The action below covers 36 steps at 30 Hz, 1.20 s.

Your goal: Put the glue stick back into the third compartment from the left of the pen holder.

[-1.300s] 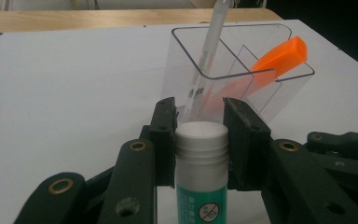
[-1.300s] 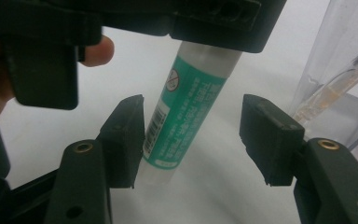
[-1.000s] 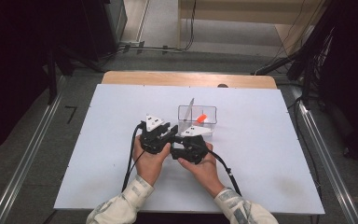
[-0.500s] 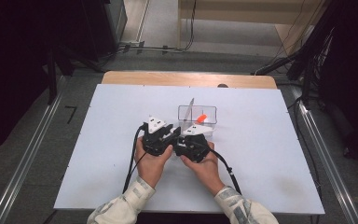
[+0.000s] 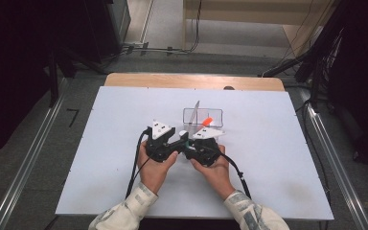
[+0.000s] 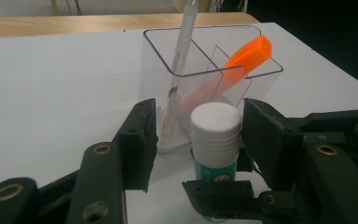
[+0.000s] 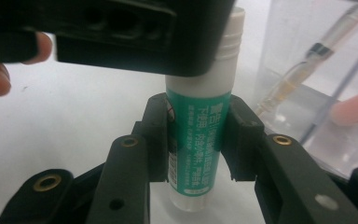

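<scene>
right gripper [image 7: 198, 140] clamps a glue stick [image 7: 199, 135]; left gripper [image 6: 198, 140], jaws just opened, straddles its cap; keep it upright.

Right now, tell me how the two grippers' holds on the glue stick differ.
The right gripper is shut on the glue stick's green body; the left gripper has just been opening, its jaws standing apart on either side of the white cap. The right one holds low, the left one sits high. Both have the same stick between their jaws.

Just beyond my jaws, the clear organizer [image 5: 202, 116] with pen [image 6: 181, 60] blocks the way; the white worktop [image 5: 100, 143] lies open leftward.
</scene>
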Motion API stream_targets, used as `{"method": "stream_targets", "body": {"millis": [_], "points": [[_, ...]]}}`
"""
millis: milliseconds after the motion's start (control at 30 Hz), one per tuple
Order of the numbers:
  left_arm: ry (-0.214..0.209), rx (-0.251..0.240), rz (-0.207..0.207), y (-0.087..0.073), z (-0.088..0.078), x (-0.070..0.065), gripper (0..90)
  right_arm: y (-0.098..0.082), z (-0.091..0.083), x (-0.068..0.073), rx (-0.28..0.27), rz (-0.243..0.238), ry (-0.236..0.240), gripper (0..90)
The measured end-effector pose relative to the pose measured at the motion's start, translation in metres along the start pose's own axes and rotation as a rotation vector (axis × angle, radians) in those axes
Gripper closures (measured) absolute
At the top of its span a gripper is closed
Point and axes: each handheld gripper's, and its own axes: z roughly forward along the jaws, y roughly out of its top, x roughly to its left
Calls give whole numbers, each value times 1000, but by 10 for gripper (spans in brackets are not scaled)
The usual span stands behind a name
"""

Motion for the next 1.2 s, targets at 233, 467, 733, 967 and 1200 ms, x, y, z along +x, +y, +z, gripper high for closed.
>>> {"method": "stream_targets", "body": {"millis": [233,467,733,967,1200], "points": [[31,-43,-12,0,-8,9,382,-4,-7,-11,-10,15,-27,631],[91,-47,-20,-7,-12,29,366,-5,-23,-24,-31,28,-59,631],[174,15,-35,-22,-8,60,330,-7,-46,-42,-62,45,-108,630],[202,48,-74,-29,-8,76,325,-6,-60,-55,-95,68,-142,630],[200,63,-106,-33,-7,84,325,-3,-74,-65,-130,84,-167,630]]}}
